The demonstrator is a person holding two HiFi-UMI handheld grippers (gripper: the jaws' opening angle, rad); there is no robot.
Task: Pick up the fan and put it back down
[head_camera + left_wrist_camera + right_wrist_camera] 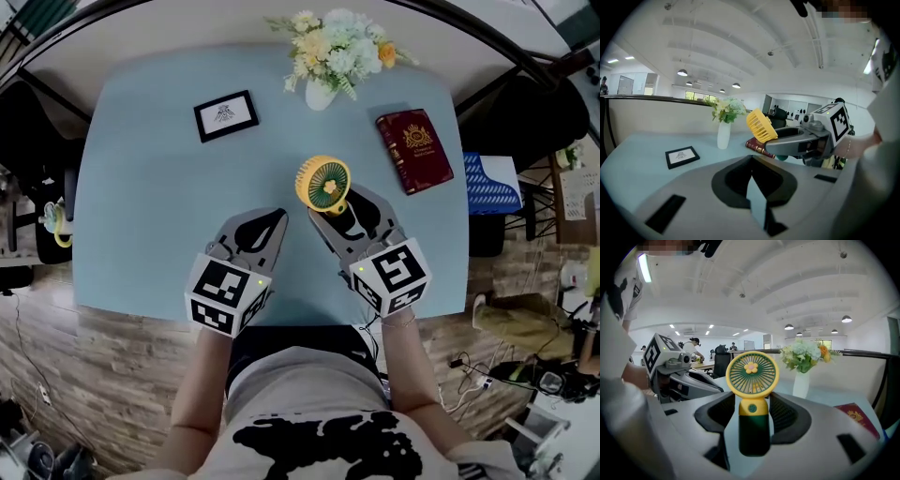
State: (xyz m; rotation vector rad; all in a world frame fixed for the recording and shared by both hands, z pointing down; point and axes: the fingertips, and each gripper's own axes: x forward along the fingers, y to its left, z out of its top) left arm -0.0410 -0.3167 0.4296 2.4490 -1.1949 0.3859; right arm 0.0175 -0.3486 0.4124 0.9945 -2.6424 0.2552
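Note:
A small yellow fan (323, 185) with a dark green handle stands upright between the jaws of my right gripper (330, 208), which is shut on the handle. In the right gripper view the fan (752, 373) faces the camera, its handle between the pads of the right gripper (752, 401). I cannot tell whether its base touches the light blue table (141, 187). My left gripper (277, 217) sits beside it to the left, shut with nothing in it. The left gripper view shows its own tips (752, 161) together and the fan (761, 125) side-on.
A white vase of flowers (323, 56) stands at the table's far edge. A black picture frame (226, 115) lies at the back left, a red book (414, 150) at the right. A blue object (489, 183) sits just off the right edge.

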